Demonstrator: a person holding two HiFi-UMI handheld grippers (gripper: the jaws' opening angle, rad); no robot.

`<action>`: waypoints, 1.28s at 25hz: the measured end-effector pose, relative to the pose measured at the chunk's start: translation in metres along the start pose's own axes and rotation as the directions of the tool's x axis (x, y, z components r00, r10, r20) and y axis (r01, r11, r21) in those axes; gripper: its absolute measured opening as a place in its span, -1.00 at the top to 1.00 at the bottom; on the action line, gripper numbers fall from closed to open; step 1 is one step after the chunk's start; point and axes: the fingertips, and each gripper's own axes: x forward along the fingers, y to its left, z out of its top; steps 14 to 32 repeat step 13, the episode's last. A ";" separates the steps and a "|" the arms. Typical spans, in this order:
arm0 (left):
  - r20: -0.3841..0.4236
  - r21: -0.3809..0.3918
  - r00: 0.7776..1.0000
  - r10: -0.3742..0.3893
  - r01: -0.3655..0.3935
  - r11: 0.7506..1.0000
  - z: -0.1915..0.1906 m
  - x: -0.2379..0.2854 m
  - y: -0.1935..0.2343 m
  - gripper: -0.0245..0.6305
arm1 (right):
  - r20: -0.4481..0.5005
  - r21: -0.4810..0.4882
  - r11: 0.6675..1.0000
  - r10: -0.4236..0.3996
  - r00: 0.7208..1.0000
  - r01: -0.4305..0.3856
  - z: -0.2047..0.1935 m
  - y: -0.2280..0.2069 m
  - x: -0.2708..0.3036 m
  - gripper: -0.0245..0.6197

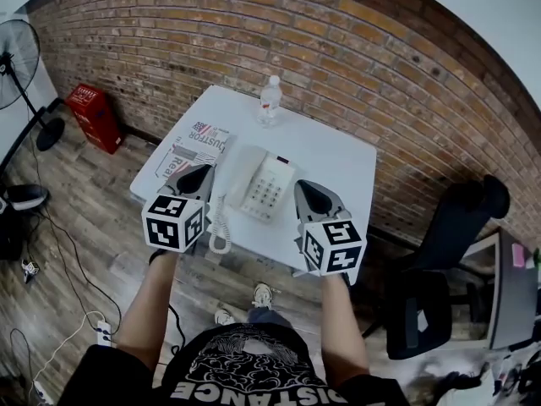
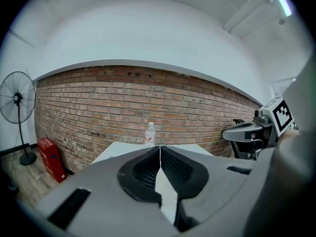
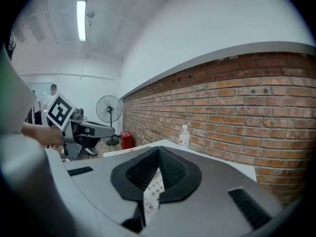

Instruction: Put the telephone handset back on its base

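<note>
A white telephone (image 1: 264,186) sits near the front of the white table (image 1: 330,155). Its handset (image 1: 239,174) lies along the left side of the base, and the coiled cord (image 1: 220,227) hangs over the table's front edge. My left gripper (image 1: 196,176) hovers just left of the phone, jaws shut with nothing between them (image 2: 160,148). My right gripper (image 1: 311,194) hovers just right of the phone, also shut and empty (image 3: 158,149). Part of the keypad (image 3: 153,191) shows through the slit below the right gripper's closed tips.
A clear water bottle (image 1: 270,101) stands at the table's far edge by the brick wall. A magazine (image 1: 196,146) lies at the table's left. On the floor at the left are a fan (image 1: 19,57) and a red box (image 1: 95,117); a black chair (image 1: 456,244) is at the right.
</note>
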 end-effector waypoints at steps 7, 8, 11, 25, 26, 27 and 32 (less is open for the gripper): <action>-0.009 -0.016 1.000 0.001 -0.001 1.000 -0.004 -0.003 0.001 0.89 | -0.003 0.004 1.000 0.003 1.000 -0.003 -0.002 0.002 -0.002 0.92; -0.013 -0.014 1.000 -0.001 0.000 1.000 -0.005 -0.003 0.001 0.89 | -0.004 0.005 1.000 0.002 1.000 -0.002 -0.002 0.001 -0.002 0.92; -0.019 -0.012 1.000 -0.002 0.002 1.000 -0.007 -0.003 0.000 0.89 | -0.004 0.005 1.000 0.004 1.000 -0.004 -0.002 0.002 -0.002 0.92; -0.020 -0.013 1.000 -0.005 0.004 1.000 -0.007 -0.003 -0.001 0.89 | -0.003 0.005 1.000 0.005 1.000 -0.005 -0.002 0.002 -0.002 0.92; -0.020 -0.013 1.000 -0.005 0.004 1.000 -0.007 -0.003 -0.001 0.89 | -0.003 0.005 1.000 0.005 1.000 -0.005 -0.002 0.002 -0.002 0.92; -0.020 -0.013 1.000 -0.005 0.004 1.000 -0.007 -0.003 -0.001 0.89 | -0.003 0.005 1.000 0.005 1.000 -0.005 -0.002 0.002 -0.002 0.92; -0.020 -0.013 1.000 -0.005 0.004 1.000 -0.007 -0.003 -0.001 0.89 | -0.003 0.005 1.000 0.005 1.000 -0.005 -0.002 0.002 -0.002 0.92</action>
